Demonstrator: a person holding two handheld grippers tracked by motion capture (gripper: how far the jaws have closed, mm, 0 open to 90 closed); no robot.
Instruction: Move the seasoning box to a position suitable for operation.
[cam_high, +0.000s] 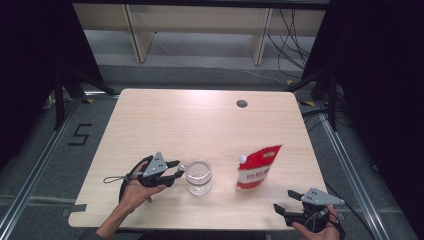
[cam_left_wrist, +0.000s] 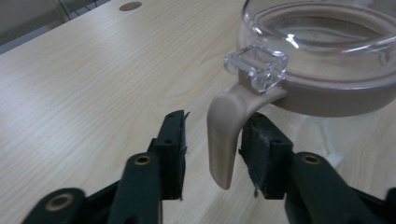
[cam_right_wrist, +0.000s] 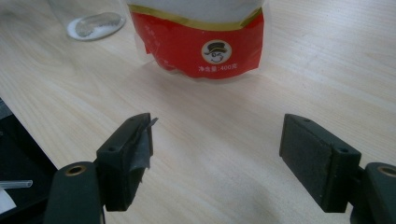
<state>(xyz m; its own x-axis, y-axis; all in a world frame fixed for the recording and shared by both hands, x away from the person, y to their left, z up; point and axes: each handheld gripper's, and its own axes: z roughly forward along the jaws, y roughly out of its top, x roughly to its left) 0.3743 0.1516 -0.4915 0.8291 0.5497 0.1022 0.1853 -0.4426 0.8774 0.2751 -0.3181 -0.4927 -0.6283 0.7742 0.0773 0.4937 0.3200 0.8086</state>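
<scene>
My right tool (cam_high: 287, 201) rests at the table's (cam_high: 165, 115) near right corner, its jaws apart with nothing between them, aimed at the one red pouch (cam_high: 256, 167) standing ahead. My left tool (cam_high: 176, 169) lies level, pointing right, its jaws straddling the beige handle (cam_left_wrist: 225, 135) of the one glass jar (cam_high: 199, 177); a gap remains beside one pad, so no grip.

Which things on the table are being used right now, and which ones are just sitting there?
In use:
- glass jar, its tan handle between the left gripper jaws, not yet pinched
- red pouch, faced by the open right gripper

Just there:
- table
- shelf
- cables
</scene>
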